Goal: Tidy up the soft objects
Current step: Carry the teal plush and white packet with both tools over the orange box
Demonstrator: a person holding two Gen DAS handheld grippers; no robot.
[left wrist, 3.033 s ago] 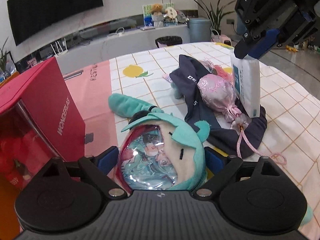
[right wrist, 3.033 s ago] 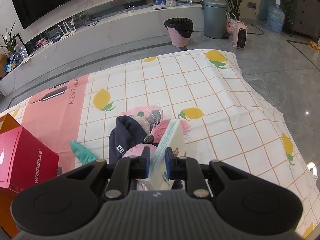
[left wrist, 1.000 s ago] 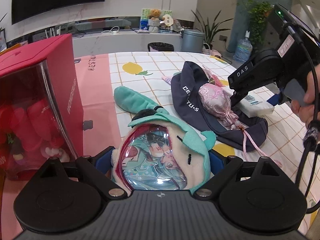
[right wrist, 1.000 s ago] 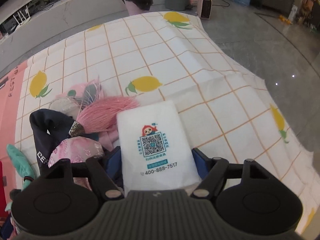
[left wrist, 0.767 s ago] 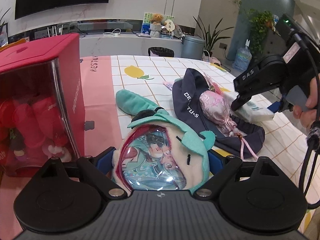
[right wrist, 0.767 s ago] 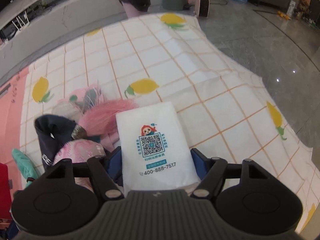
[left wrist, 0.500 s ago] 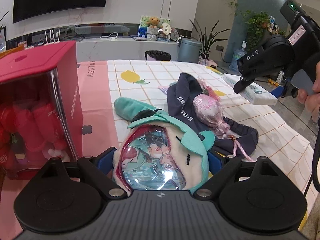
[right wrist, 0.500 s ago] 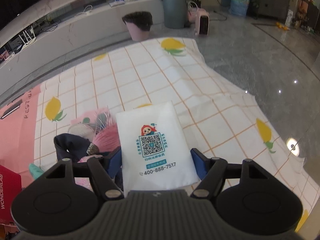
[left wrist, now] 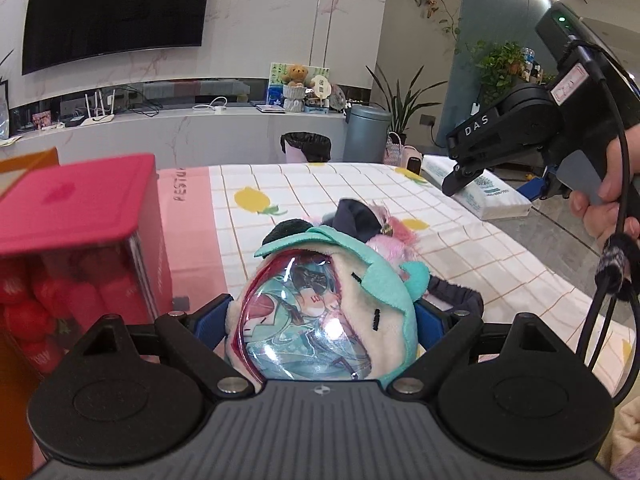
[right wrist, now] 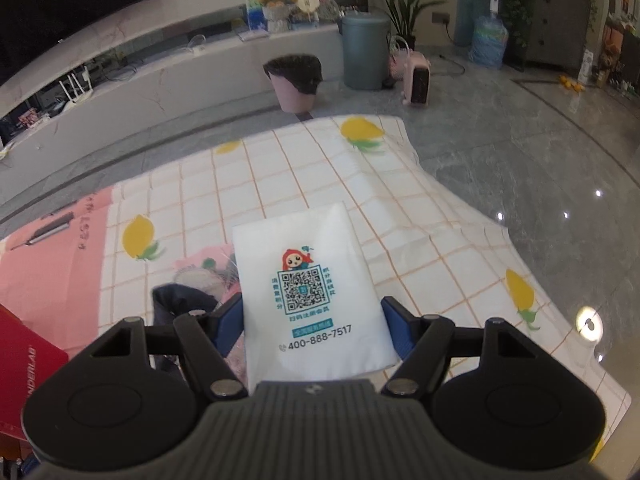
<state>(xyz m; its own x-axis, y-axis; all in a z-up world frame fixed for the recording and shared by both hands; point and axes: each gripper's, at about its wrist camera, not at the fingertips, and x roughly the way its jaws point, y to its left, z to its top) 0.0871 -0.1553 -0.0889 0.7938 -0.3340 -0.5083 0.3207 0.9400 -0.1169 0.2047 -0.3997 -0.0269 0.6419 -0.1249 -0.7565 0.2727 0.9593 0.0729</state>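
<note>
My left gripper [left wrist: 322, 316] is shut on a teal and cream plush doll [left wrist: 320, 308] with a clear plastic face window, held above the table. My right gripper [right wrist: 312, 316] is shut on a white tissue pack [right wrist: 306, 292] printed with a QR code, held flat high over the table; it also shows in the left wrist view [left wrist: 480, 192] at the right. A dark navy cap [left wrist: 356, 218] and a pink satin pouch [left wrist: 394, 240] lie on the lemon-print tablecloth [left wrist: 320, 184] behind the plush.
A red windowed gift box [left wrist: 76, 240] stands at the left on the pink part of the cloth; its corner shows in the right wrist view [right wrist: 24, 368]. The table's far and right edges drop to a grey tiled floor [right wrist: 500, 132]. A pink bin [right wrist: 296, 84] stands beyond.
Both grippers have risen. The tissue pack went from held upright to lying flat in the right gripper and now sits higher. The plush has been lifted off the cloth.
</note>
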